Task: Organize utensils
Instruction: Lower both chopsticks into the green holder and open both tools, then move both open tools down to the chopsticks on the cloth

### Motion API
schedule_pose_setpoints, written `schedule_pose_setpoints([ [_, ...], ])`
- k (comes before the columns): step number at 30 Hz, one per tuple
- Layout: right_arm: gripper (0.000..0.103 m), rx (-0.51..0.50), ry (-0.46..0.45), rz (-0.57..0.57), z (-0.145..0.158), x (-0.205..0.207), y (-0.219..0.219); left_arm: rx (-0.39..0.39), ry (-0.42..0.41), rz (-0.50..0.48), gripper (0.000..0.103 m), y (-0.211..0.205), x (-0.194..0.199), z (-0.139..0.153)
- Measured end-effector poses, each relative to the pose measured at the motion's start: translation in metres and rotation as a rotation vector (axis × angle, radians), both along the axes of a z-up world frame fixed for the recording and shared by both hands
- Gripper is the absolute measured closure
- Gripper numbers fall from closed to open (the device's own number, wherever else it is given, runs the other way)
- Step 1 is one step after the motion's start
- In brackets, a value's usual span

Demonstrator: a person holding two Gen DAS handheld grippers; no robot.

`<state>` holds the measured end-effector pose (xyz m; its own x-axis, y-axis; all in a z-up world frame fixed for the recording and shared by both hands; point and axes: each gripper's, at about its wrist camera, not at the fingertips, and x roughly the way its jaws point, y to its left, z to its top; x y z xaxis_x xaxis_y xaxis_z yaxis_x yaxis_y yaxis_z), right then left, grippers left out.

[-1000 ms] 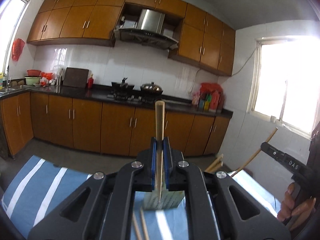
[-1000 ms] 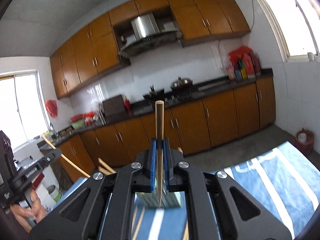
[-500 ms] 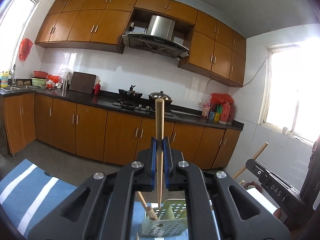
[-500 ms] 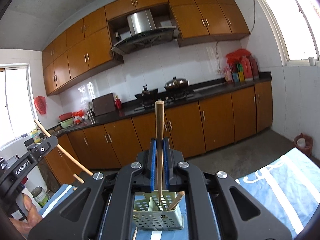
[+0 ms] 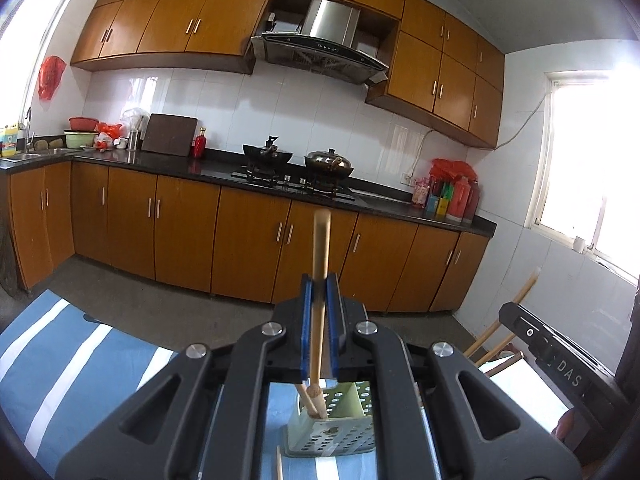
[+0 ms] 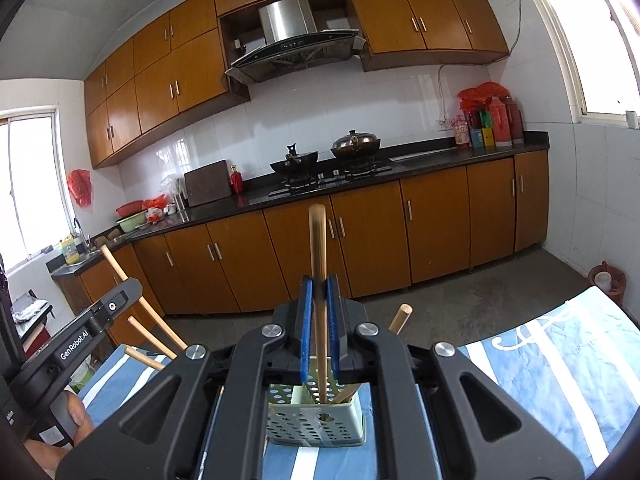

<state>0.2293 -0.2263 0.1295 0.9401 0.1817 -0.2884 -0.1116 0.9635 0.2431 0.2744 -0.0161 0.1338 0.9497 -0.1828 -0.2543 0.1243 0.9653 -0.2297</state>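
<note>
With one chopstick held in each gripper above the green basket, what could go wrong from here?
1. The left chopstick has its tip beside another stick at the holder's edge; it may catch and slip out.
2. The green perforated holder looks light; a sideways push from the right chopstick might tip it.
3. The left gripper and right gripper work close together above one holder, so they may collide.

Leaning chopsticks (image 6: 348, 394) crowd the basket (image 6: 316, 426) (perforated, green)

Both chopstick (image 5: 321, 240) tips motion-blurred; holder (image 5: 340, 436) base hidden behind fingers (image 5: 306, 328); compartment unclear.
</note>
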Motion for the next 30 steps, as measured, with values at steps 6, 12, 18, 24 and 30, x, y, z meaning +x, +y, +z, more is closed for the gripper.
schedule_pose_setpoints([
  [6,0.094,0.002,-0.024,-0.016,0.013,-0.014,-0.009,-0.019,-0.019,0.004,0.088,0.01,-0.02,0.011],
  [12,0.088,-0.002,-0.028,-0.056,0.018,-0.051,-0.033,-0.007,-0.016,0.001,0.082,0.031,-0.065,0.015],
  [18,0.084,-0.026,0.144,-0.093,-0.035,-0.077,-0.059,0.055,0.128,0.033,0.079,0.059,-0.101,-0.041],
  [24,0.084,-0.022,0.452,-0.027,-0.138,-0.082,-0.054,0.079,0.372,0.058,0.079,0.081,-0.103,-0.126],
  [30,0.084,-0.024,0.595,0.071,-0.193,-0.088,-0.019,0.073,0.491,0.021,0.079,0.081,-0.11,-0.168],
])
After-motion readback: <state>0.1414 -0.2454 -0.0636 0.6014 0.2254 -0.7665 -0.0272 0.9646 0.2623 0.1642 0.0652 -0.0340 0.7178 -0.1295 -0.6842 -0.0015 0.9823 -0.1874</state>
